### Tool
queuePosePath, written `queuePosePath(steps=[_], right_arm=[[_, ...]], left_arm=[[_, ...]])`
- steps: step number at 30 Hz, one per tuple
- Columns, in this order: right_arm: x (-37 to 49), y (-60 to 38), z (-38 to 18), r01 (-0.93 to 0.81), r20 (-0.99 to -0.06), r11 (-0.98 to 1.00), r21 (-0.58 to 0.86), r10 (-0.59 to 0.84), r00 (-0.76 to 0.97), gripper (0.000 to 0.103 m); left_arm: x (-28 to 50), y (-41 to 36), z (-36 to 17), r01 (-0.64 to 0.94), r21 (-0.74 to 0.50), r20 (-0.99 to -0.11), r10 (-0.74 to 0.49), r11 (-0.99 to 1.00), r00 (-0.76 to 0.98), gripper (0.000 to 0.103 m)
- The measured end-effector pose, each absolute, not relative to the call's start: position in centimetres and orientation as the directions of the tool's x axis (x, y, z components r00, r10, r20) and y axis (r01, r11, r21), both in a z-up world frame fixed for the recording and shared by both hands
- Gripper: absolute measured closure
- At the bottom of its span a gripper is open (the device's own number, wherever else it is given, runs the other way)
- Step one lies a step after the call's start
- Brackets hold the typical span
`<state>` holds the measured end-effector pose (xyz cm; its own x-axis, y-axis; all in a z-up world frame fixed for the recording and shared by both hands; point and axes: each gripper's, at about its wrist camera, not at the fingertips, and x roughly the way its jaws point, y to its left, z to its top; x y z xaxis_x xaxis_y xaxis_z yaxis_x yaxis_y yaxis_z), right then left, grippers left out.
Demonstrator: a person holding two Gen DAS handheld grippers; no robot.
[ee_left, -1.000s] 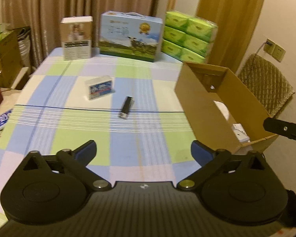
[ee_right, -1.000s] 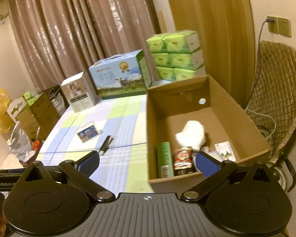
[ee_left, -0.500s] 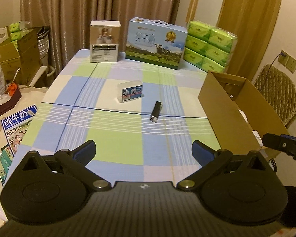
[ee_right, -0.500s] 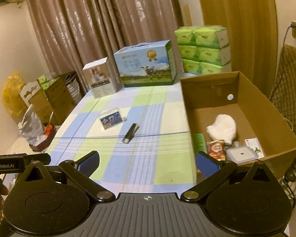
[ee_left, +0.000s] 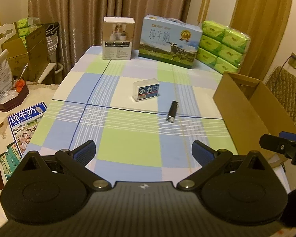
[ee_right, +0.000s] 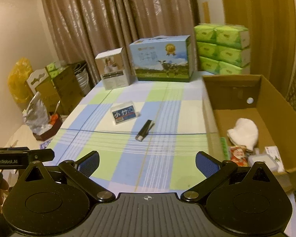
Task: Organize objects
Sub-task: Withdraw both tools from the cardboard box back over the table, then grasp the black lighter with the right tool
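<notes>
**Inspector:** Start at the grippers. How do they stand?

**Assistant:** The left gripper [ee_left: 143, 151] is spread wide, nothing between its blue pads [ee_left: 84, 152], held above the near edge of the table [ee_left: 128, 150]. The right gripper [ee_right: 147, 163] is likewise spread wide and holds nothing. Each shows at the margin of the other's view, side by side.

**Inspector:** What lies ahead of them?

**Assistant:** Straight ahead of the left gripper, slightly to its right, a black lighter [ee_left: 172, 111] lies flat on the checked tablecloth [ee_left: 100, 90], metal end toward the gripper. Just beyond it and a little left stands a small clear box with a blue label [ee_left: 147, 91]. The two are near each other but apart. From the right gripper both sit ahead and slightly left: lighter [ee_right: 145, 130], small box [ee_right: 125, 112].

**Inspector:** And the cardboard box?

**Assistant:** To the right of both grippers, open at the top [ee_right: 274, 102], resting at the table's right side. Inside, seen from the right gripper: a white cloth [ee_right: 244, 133], a red packet [ee_right: 237, 154], a green carton [ee_right: 224, 147] against the near-left wall, and white items in the near corner I cannot identify.

**Inspector:** The far end?

**Assistant:** Well beyond the grippers, along the far edge: a beige carton [ee_left: 118, 38], a blue milk case [ee_left: 168, 41], and stacked green tissue packs [ee_left: 224, 45], with curtains [ee_left: 79, 9] behind.
</notes>
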<state>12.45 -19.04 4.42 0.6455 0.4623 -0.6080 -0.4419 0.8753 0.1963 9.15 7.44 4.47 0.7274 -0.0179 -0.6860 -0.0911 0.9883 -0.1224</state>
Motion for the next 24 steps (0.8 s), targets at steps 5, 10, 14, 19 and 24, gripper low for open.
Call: queuePosePath(steps=[5,10,14,19,24], right_arm=[[14.7,-16.4,3.0,-0.473,-0.615,0.863,0.176,0.472,0.632,0.002],[17.4,-13.8,0.2,-0.482,-0.611,0.860,0.165,0.473,0.635,0.002],[19.6,-12.0,-2.8,-0.481,-0.605,0.866,0.139,0.459,0.651,0.003],[22.7,-10.0,-6.1,-0.489,-0.611,0.864,0.123,0.454,0.648,0.023],[25.6,-8.6,-8.6,-0.498,-0.616,0.861,0.104,0.449,0.647,0.037]], left_arm=[[11.8,9.1,2.9,-0.111,-0.120,-0.695,-0.003,0.986,0.719,0.001],[15.2,10.3,0.6,-0.095,-0.098,-0.679,0.003,0.991,0.734,0.001],[18.4,10.8,-1.7,-0.077,-0.063,-0.666,0.015,0.995,0.746,0.002],[22.4,11.3,-4.6,-0.070,-0.031,-0.664,0.032,0.997,0.747,0.002],[25.7,11.9,-6.6,-0.066,-0.022,-0.653,0.035,0.998,0.757,0.002]])
